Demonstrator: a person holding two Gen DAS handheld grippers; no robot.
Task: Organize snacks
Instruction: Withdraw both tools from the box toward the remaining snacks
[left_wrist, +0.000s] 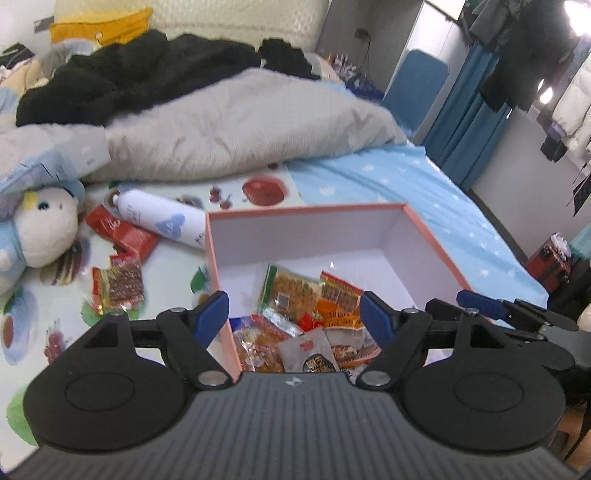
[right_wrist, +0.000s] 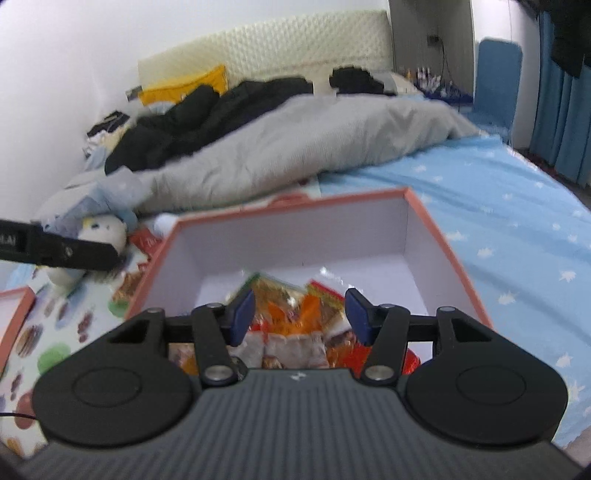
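Observation:
A pink-rimmed white box (left_wrist: 424, 236) sits on the bed with several snack packets (left_wrist: 291, 295) piled in its near corner. My left gripper (left_wrist: 294, 315) hovers above that pile, open, with nothing between its blue pads. Left of the box, on the fruit-print mat, lie a red packet (left_wrist: 118, 230) and a clear packet of brown snacks (left_wrist: 120, 286). In the right wrist view the box (right_wrist: 436, 229) fills the middle. My right gripper (right_wrist: 300, 316) hangs open over the same snacks (right_wrist: 295, 332), holding nothing. It also shows in the left wrist view, beside the box's right wall (left_wrist: 480, 304).
A white bottle (left_wrist: 162, 221) and a plush toy (left_wrist: 40, 229) lie left of the box. A grey duvet (left_wrist: 240, 125) and black clothes (left_wrist: 129, 77) lie behind it. Blue star-print sheet (left_wrist: 424, 192) runs to the right. A second pink-rimmed piece (right_wrist: 14, 306) lies at far left.

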